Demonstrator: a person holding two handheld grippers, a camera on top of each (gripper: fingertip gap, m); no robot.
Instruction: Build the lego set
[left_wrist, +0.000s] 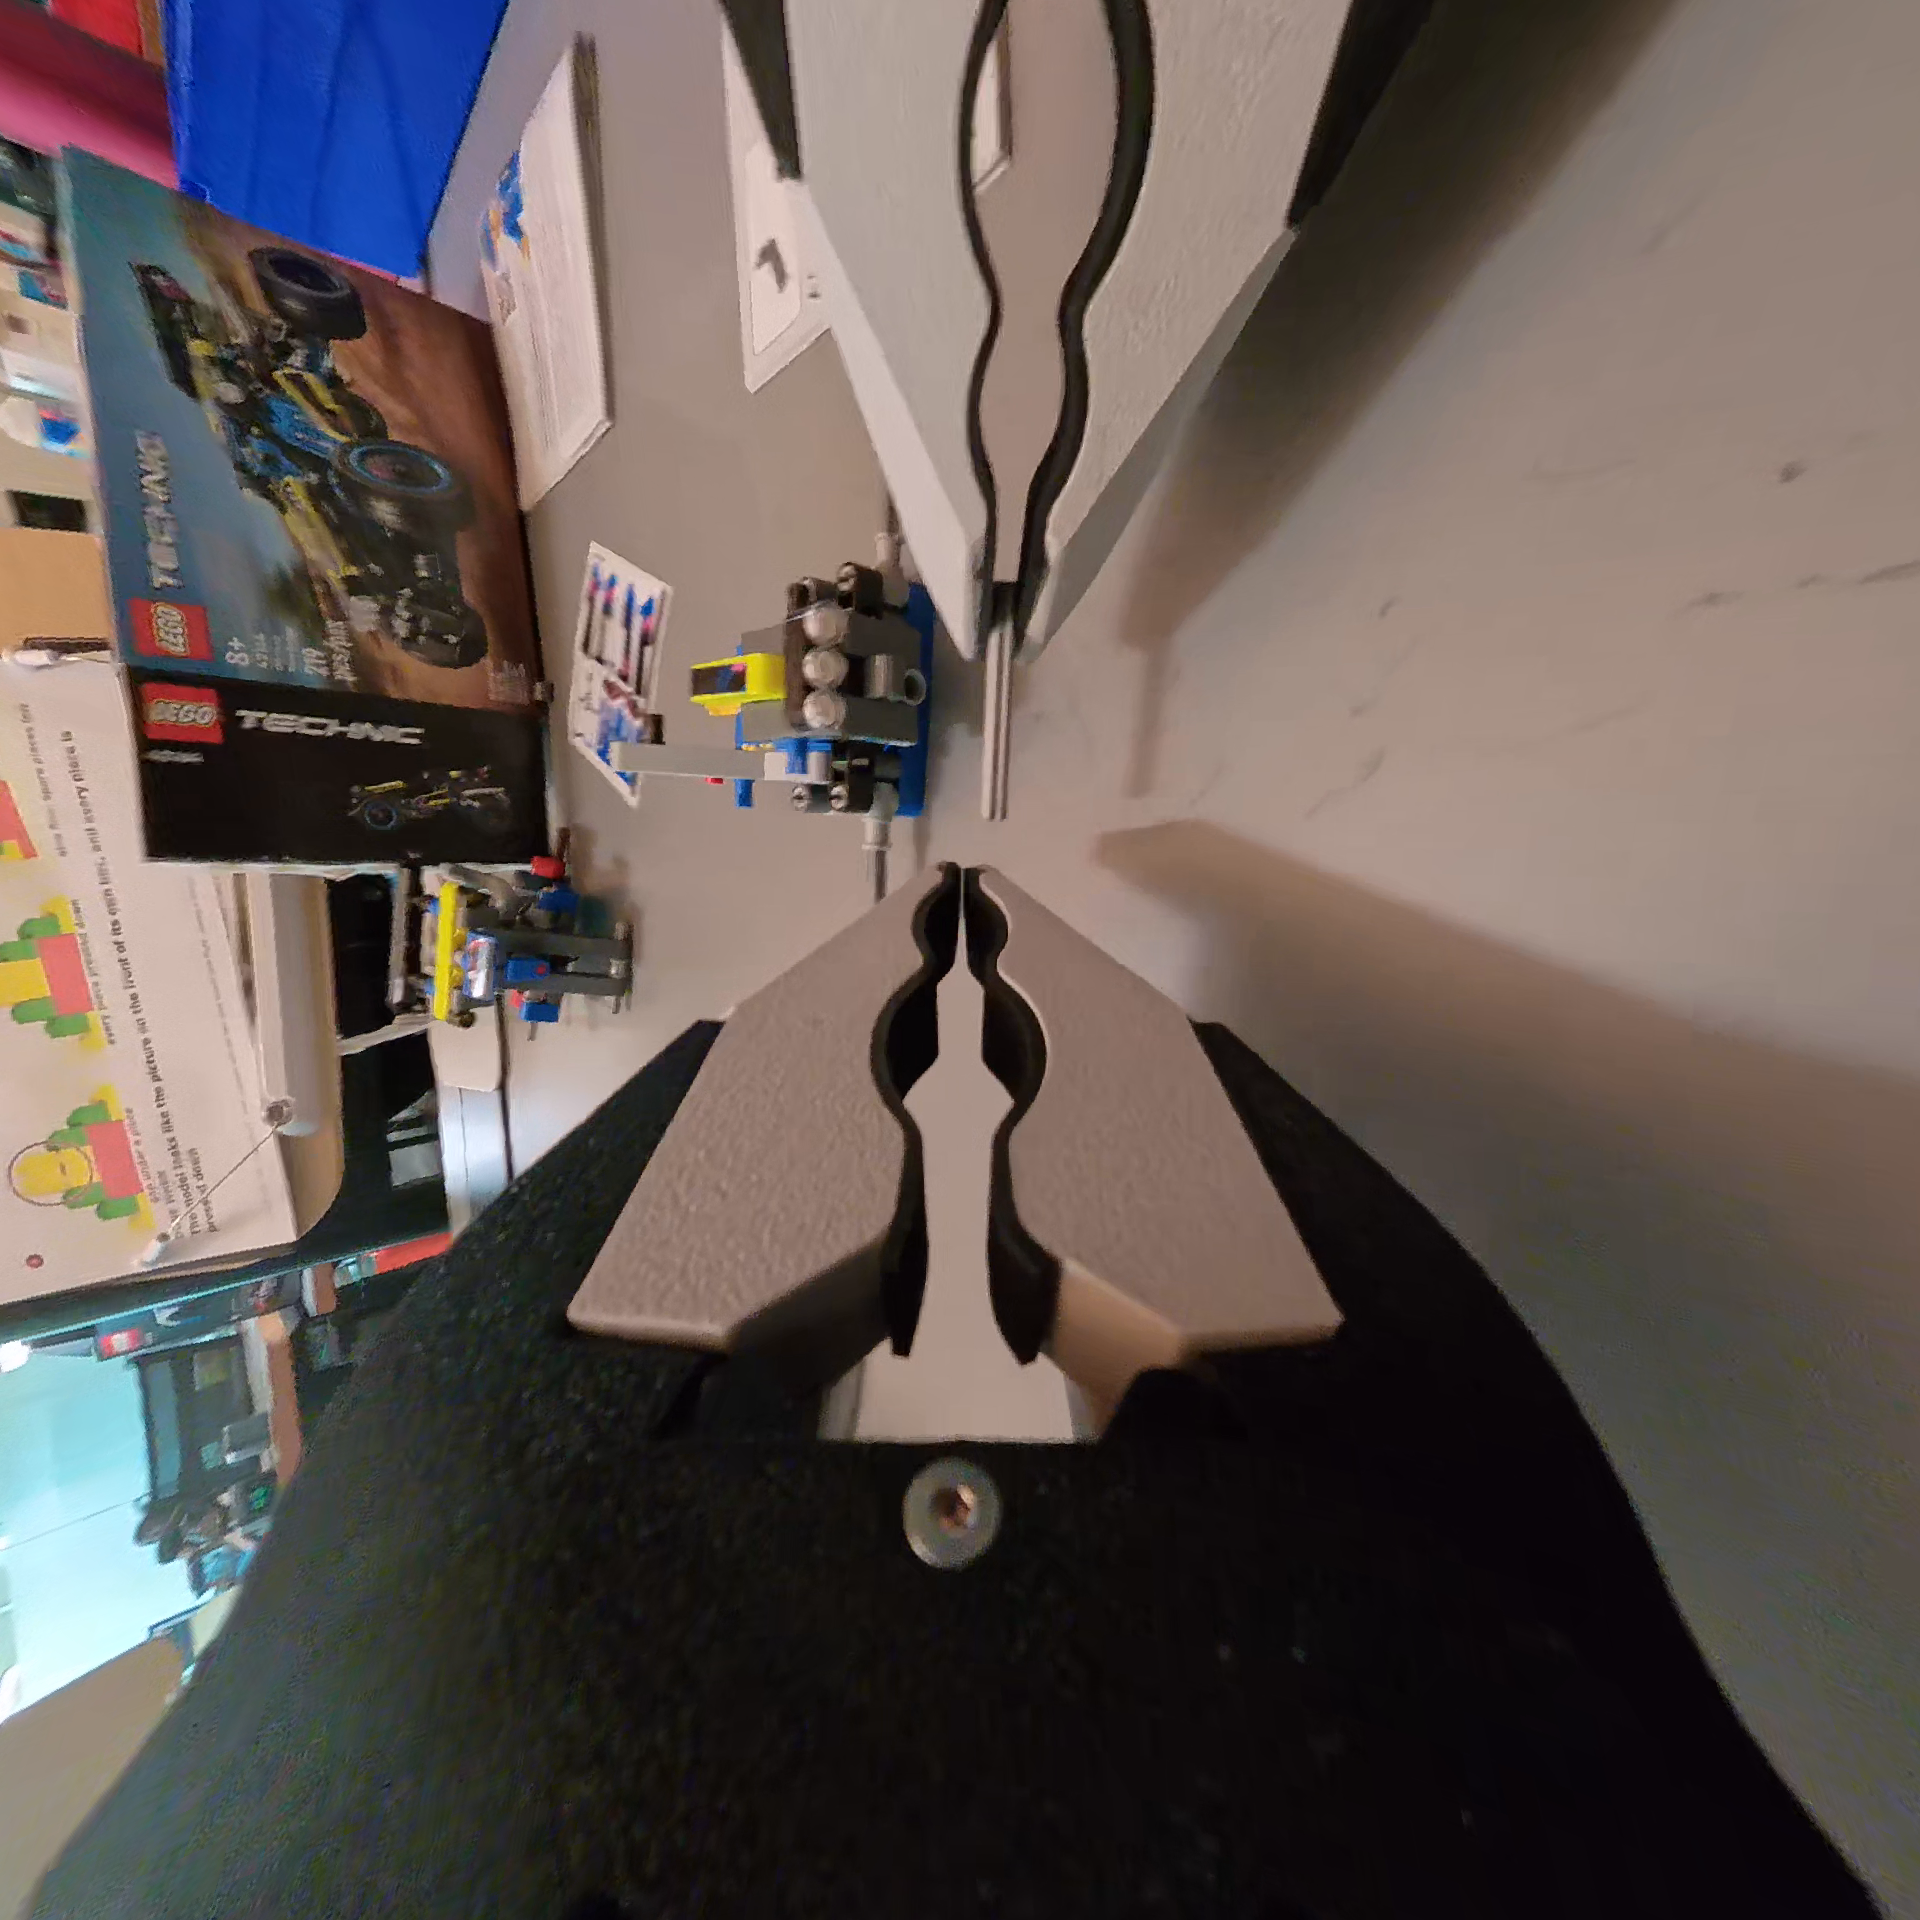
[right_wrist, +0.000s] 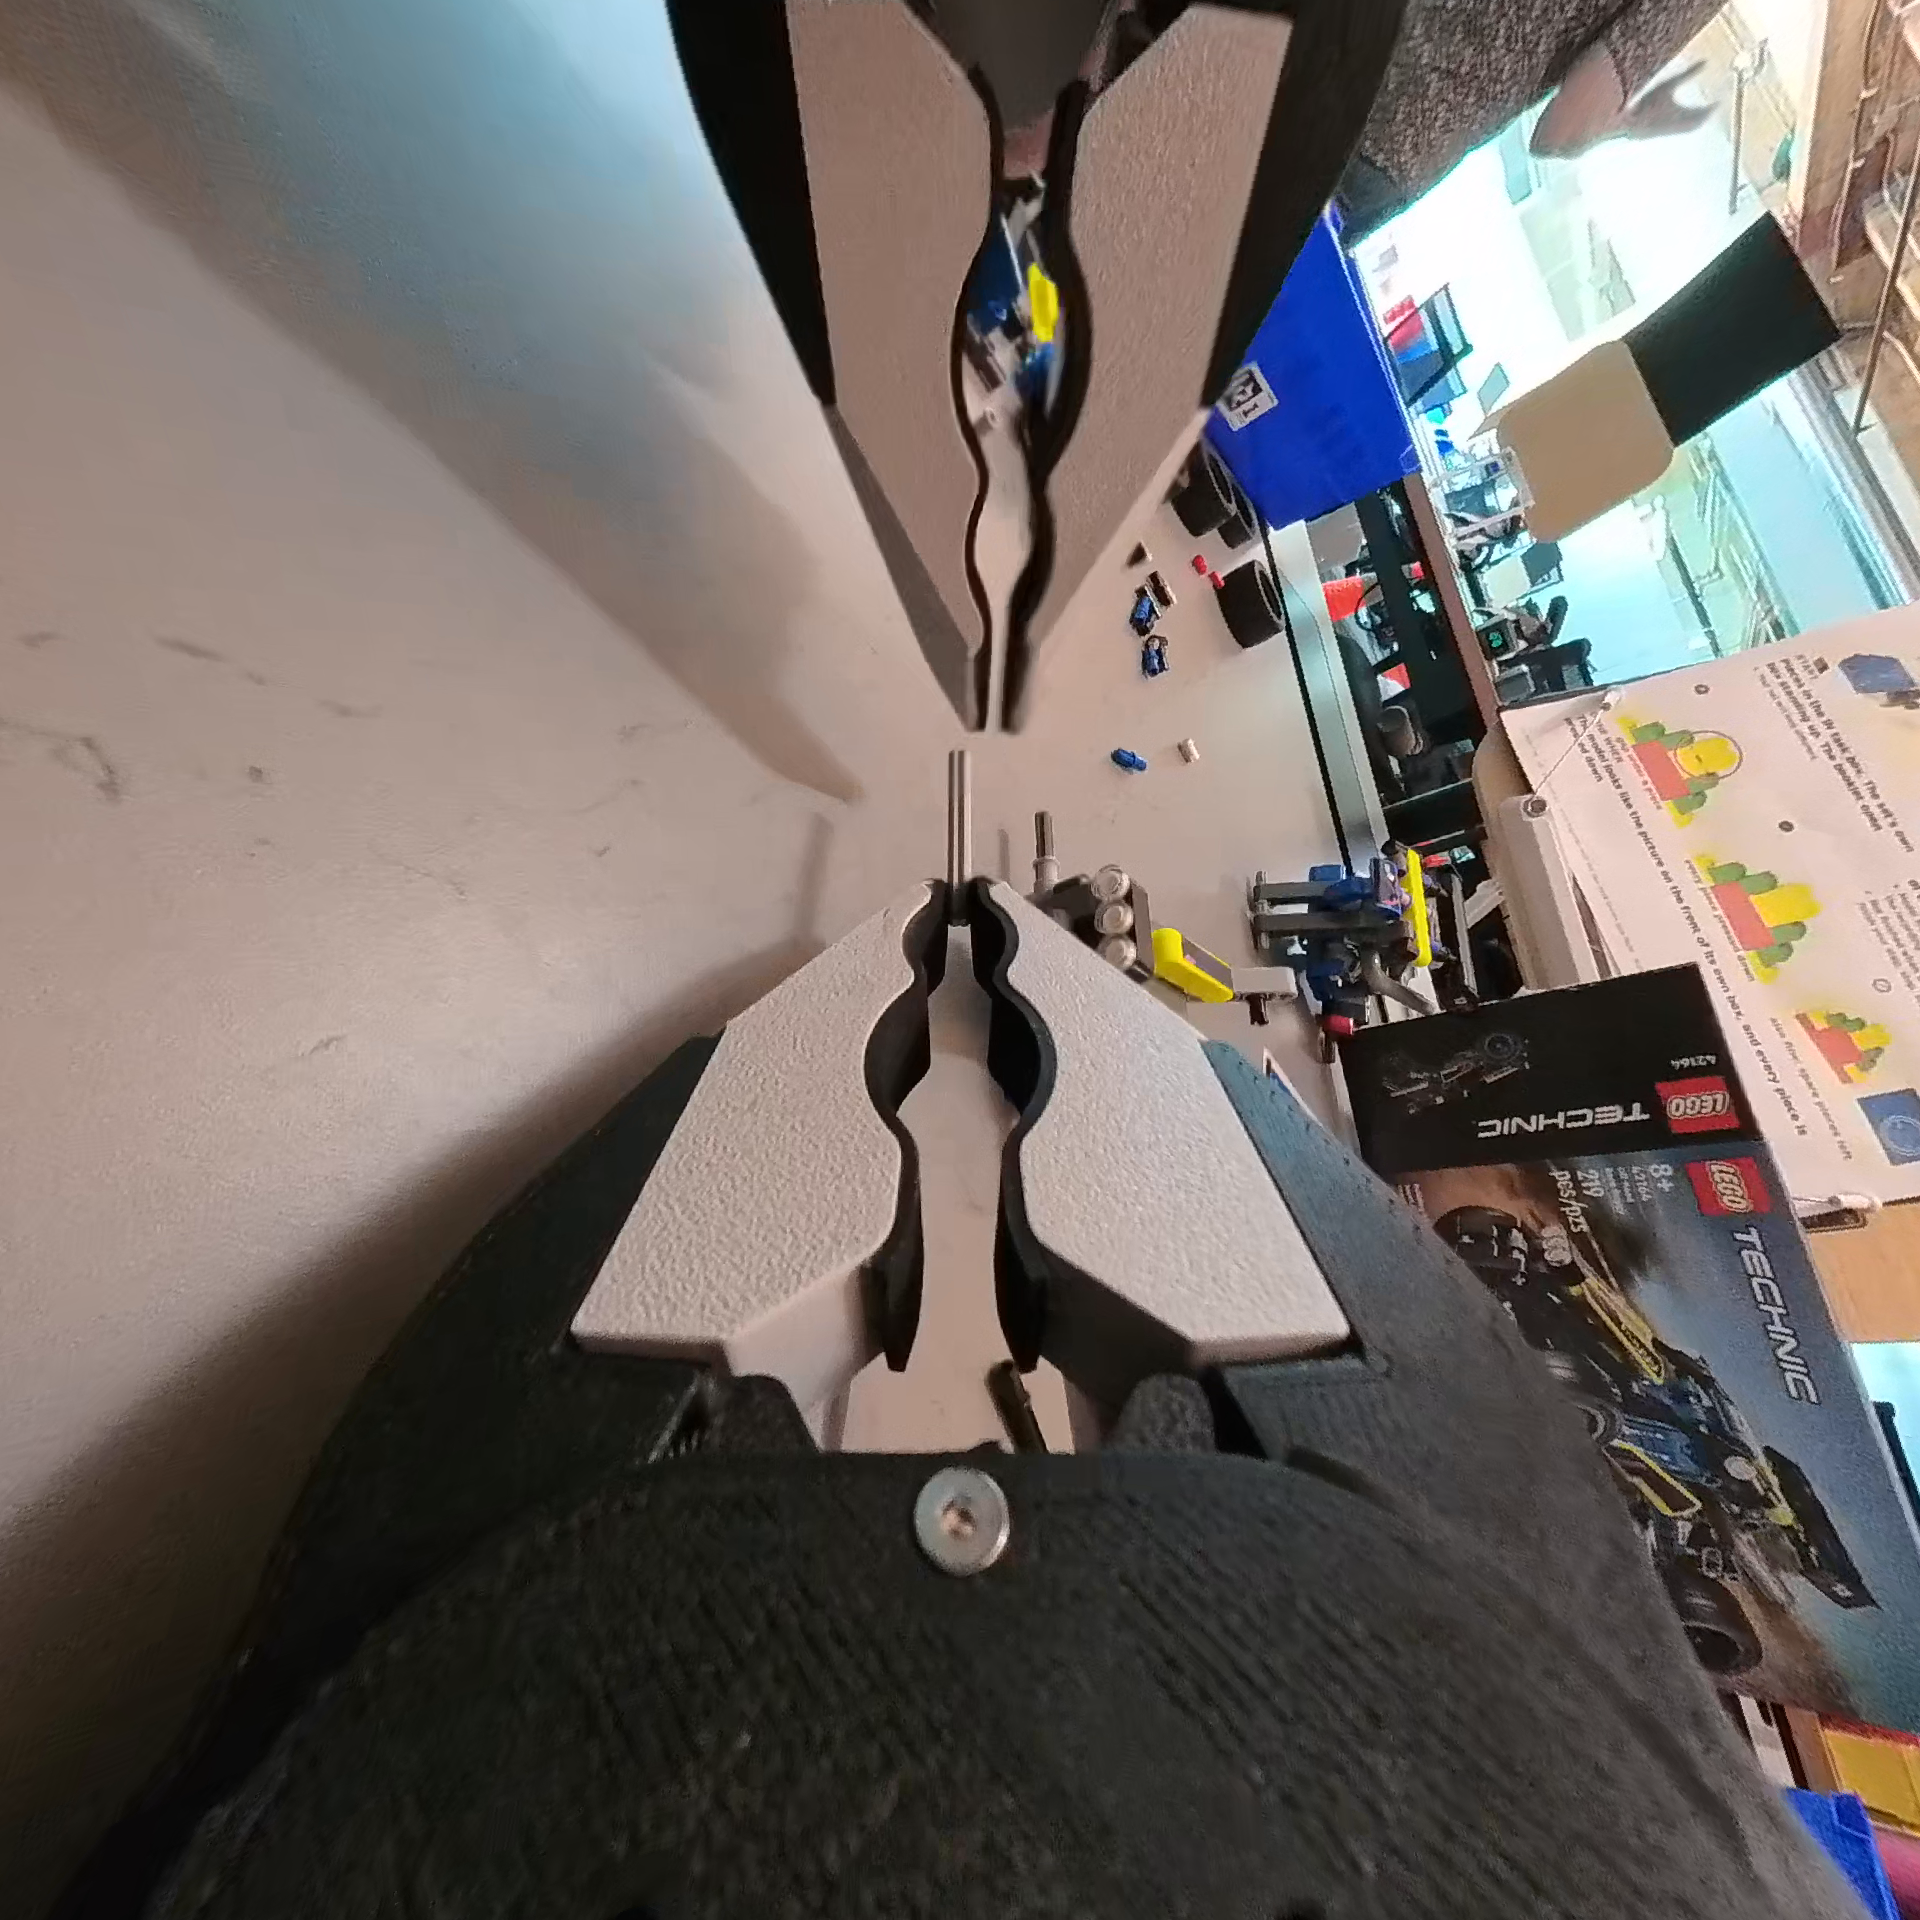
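Grey axle rod (right_wrist: 958, 831) juts straight out from the tips of the right gripper (right_wrist: 961, 902), whose jaws are closed on its near end, the dark pads pressing it from both sides. In the left wrist view, the left gripper (left_wrist: 962, 878) hovers over the pale counter (left_wrist: 1455, 623) with its jaws closed and nothing between them, the tips meeting on air. Facing it from the top of that view is the right gripper (left_wrist: 1000, 613), the rod (left_wrist: 997, 727) sticking out of its tips toward the left one, a small gap between rod end and left tips. Just to the left of the rod stands a small brick assembly (left_wrist: 831, 696) in blue, grey and yellow; farther left are a second brick model (left_wrist: 509, 956), a sticker sheet (left_wrist: 621, 665), a construction-set box (left_wrist: 312, 540) and an instruction booklet (left_wrist: 551, 291). In the right wrist view, the left gripper (right_wrist: 995, 717) comes down from above, tips close to the rod's free end but apart from it. Right of the right gripper sit the brick assembly (right_wrist: 1153, 935), the second model (right_wrist: 1340, 914), loose blue pieces (right_wrist: 1127, 760), black tyres (right_wrist: 1252, 603), a blue bin (right_wrist: 1314, 395) and the box (right_wrist: 1621, 1299).
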